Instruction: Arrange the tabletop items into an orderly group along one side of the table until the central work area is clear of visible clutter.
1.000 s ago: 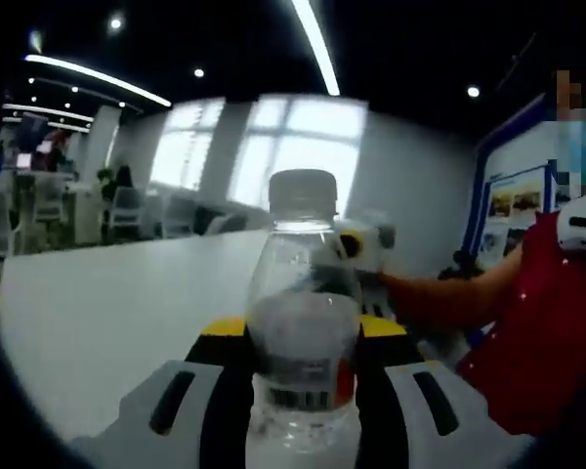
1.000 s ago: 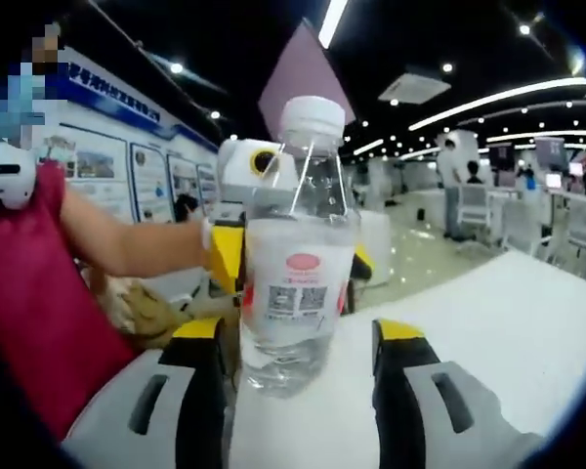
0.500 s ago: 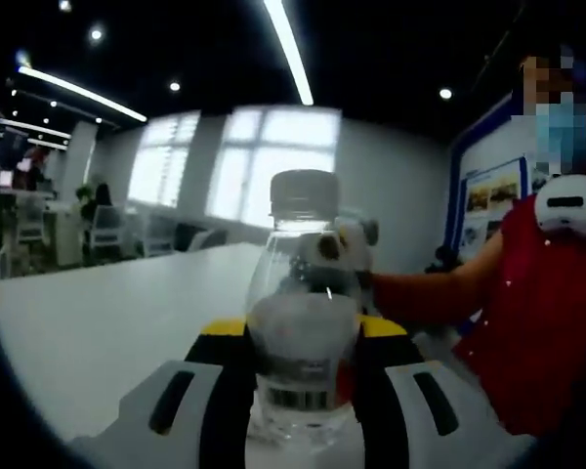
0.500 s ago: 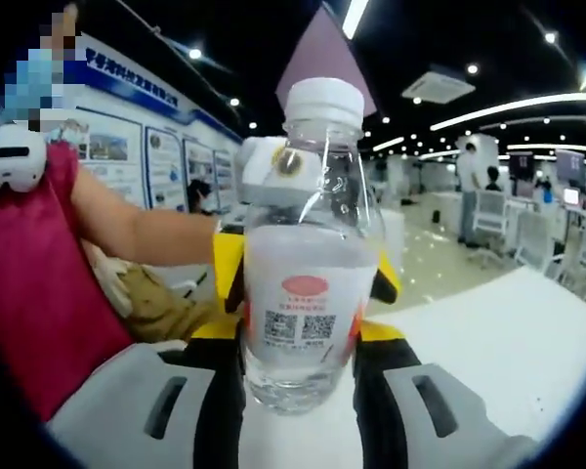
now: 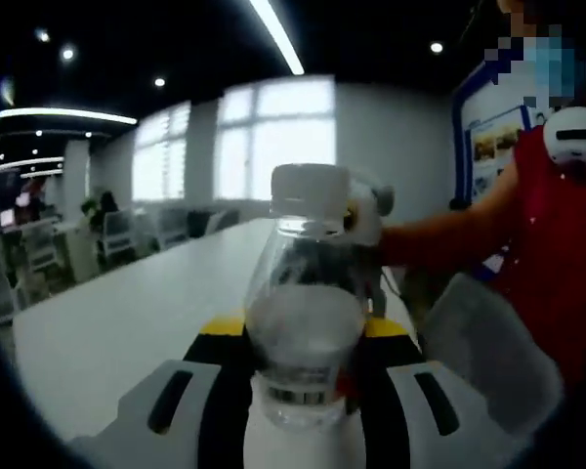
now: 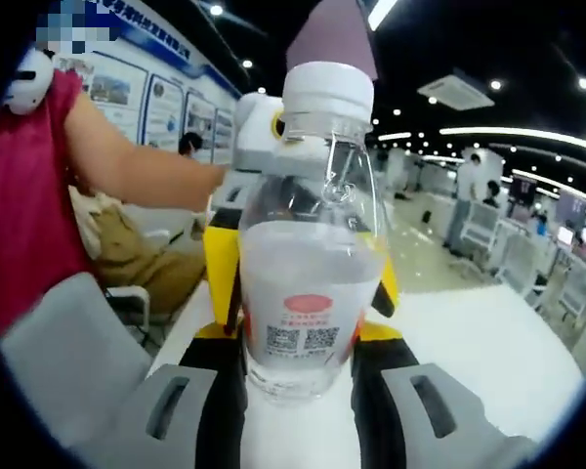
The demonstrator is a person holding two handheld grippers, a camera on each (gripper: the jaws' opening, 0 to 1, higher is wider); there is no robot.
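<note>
We see one clear water bottle (image 5: 306,313) upright on the white surface (image 5: 117,322), white cap on, liquid about halfway up. The left tongs (image 5: 303,391) sit on either side of the bottle's base, their black pads against it, so they look clamped on it. In the right gripper view the right tongs (image 6: 298,376) flank the same bottle (image 6: 308,264) likewise, label facing us, and the left tongs' yellow body stands just behind the bottle. A person's red sleeve (image 6: 29,205) is beside the bottle.
</note>
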